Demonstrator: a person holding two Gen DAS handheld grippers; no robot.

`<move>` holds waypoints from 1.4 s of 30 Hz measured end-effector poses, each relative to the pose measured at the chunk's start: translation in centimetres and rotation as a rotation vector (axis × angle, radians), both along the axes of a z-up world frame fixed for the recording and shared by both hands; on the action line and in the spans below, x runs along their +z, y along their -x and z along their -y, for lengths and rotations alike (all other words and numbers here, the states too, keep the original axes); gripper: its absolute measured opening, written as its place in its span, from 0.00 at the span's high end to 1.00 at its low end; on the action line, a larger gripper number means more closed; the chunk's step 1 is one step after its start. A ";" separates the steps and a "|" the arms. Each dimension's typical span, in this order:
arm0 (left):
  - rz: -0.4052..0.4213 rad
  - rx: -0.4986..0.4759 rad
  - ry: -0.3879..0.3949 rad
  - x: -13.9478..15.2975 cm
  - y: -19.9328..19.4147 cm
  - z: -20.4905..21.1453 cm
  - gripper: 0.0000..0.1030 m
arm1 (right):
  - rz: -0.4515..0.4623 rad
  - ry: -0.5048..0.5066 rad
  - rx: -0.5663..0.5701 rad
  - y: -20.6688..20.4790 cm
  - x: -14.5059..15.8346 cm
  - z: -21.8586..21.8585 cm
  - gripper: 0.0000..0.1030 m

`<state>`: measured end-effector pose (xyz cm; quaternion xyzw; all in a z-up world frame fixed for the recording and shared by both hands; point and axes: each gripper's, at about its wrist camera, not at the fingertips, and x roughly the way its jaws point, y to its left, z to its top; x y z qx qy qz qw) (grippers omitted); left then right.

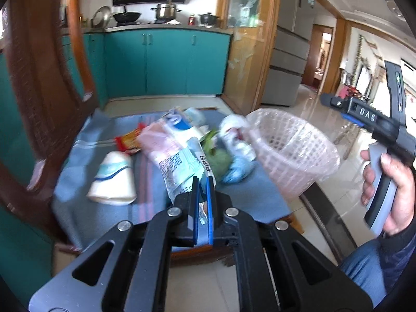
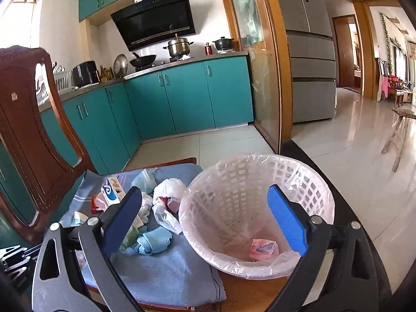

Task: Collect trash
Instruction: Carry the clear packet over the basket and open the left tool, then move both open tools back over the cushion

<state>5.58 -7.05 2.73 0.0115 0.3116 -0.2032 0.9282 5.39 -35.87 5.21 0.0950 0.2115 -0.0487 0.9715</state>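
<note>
My left gripper is shut on a large white, blue and pink plastic package, held above the blue cloth on the chair seat. A white basket lined with a clear bag stands at the seat's right edge; in the right wrist view the basket holds a pink wrapper. My right gripper is open and empty, its fingers on either side of the basket's near rim. Loose trash lies on the cloth: a white cup, a red wrapper, a white bag, blue rags.
The wooden chair back rises at the left. Teal kitchen cabinets stand behind, with pots on the counter. A grey fridge and tiled floor lie to the right, with a wooden stool farther off.
</note>
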 end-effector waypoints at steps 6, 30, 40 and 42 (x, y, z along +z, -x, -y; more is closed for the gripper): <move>0.024 -0.145 0.034 1.6 -2.8 8.1 0.94 | 0.035 -0.019 -0.080 0.7 0.2 2.2 0.08; 0.118 0.125 -0.076 2.1 -1.0 0.4 0.06 | -0.018 -0.062 0.012 1.3 -0.3 0.3 0.08; -0.019 0.202 -0.062 -1.8 0.6 -5.6 0.06 | -0.144 0.003 0.252 4.1 -3.7 -10.4 0.08; -0.019 0.190 -0.061 -1.9 1.1 -5.2 0.06 | -0.141 0.022 0.253 4.1 -3.7 -11.0 0.08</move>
